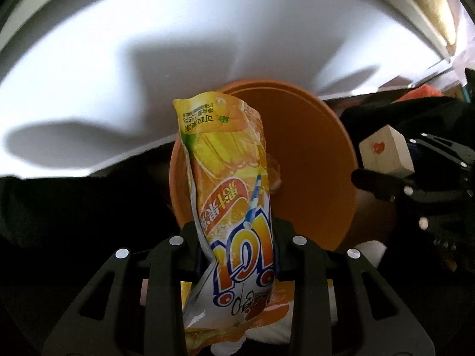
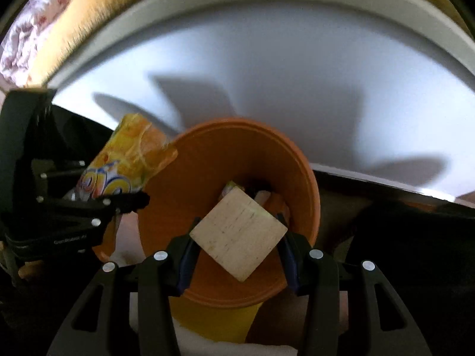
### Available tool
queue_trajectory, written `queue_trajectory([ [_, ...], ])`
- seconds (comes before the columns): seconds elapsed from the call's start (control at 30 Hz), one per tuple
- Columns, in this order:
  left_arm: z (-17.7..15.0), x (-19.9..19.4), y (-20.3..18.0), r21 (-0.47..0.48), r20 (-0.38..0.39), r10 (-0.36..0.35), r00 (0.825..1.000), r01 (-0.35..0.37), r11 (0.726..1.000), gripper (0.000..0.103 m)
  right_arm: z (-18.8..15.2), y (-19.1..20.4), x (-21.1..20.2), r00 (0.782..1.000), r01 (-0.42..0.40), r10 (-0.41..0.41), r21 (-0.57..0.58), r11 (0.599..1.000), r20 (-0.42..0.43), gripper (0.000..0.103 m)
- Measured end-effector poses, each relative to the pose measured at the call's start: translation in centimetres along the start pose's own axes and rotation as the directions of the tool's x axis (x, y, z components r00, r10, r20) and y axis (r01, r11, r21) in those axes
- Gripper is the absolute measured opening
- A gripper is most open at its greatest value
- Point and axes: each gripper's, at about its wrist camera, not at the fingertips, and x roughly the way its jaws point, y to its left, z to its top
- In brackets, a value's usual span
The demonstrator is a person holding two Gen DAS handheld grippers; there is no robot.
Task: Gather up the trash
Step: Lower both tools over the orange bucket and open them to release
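My left gripper [image 1: 237,231] is shut on a yellow-orange snack pouch [image 1: 228,178] and holds it upright in front of an orange round bin [image 1: 311,163]. The pouch also shows in the right wrist view [image 2: 130,160], at the bin's left rim. My right gripper [image 2: 237,234] is shut on a pale wooden block [image 2: 239,233], held over the mouth of the orange bin [image 2: 213,154]. In the left wrist view the block [image 1: 386,154] shows a red heart and sits to the right of the bin. Some small items lie inside the bin.
A white wall or board [image 1: 148,59] with shadows rises behind the bin. A yellow object [image 2: 213,320] and white material [image 2: 207,347] lie under the bin. Dark areas fill both sides.
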Motion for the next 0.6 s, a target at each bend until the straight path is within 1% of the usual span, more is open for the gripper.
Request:
queue_trajectory([
  [0.13, 0.2, 0.9, -0.2, 0.026, -0.018, 0.018, 1.0, -0.017, 1.0, 0.031, 0.0, -0.4, 0.8, 0.999, 0.014, -0.014, 0.014, 1.0, -0.034, 0.048],
  [0.23, 0.3, 1.1, 0.0, 0.026, -0.02, 0.015, 1.0, -0.014, 1.0, 0.031, -0.3, -0.7, 1.0, 0.999, 0.017, -0.016, 0.027, 0.999, -0.043, 0.048],
  [0.4, 0.4, 1.2, -0.1, 0.029, -0.017, 0.01, 1.0, -0.009, 1.0, 0.031, -0.4, -0.4, 1.1, 0.998, 0.028, -0.027, 0.014, 1.0, -0.051, 0.048],
  [0.43, 0.5, 1.3, -0.3, 0.035, -0.016, 0.011, 1.0, -0.01, 0.999, 0.033, -0.6, -0.3, 1.1, 0.998, 0.03, -0.029, 0.014, 0.999, -0.053, 0.049],
  [0.47, 0.4, 1.2, -0.5, 0.04, -0.019, 0.012, 1.0, -0.012, 0.999, 0.049, -0.5, -0.4, 1.2, 0.998, 0.033, -0.032, 0.018, 0.999, -0.057, 0.063],
  [0.5, 0.4, 1.3, -0.4, 0.045, -0.022, 0.027, 0.999, -0.026, 0.999, 0.061, -0.4, -0.4, 1.4, 0.998, 0.039, -0.038, 0.022, 0.999, -0.059, 0.072],
  [0.53, 0.6, 1.3, -0.7, 0.046, -0.017, 0.046, 0.999, -0.045, 0.998, 0.079, -0.4, -0.5, 1.2, 0.997, 0.058, -0.057, 0.03, 0.998, -0.044, 0.076],
  [0.57, 0.6, 1.1, -0.7, 0.047, -0.008, 0.054, 0.999, -0.053, 0.997, 0.08, -0.3, -0.6, 0.8, 0.998, 0.057, -0.056, 0.037, 0.998, -0.031, 0.076],
  [0.6, 0.5, 0.9, -0.8, 0.046, 0.001, 0.044, 0.999, -0.044, 0.998, 0.08, -0.3, -0.8, 0.6, 0.999, 0.047, -0.046, 0.046, 0.998, -0.024, 0.076],
])
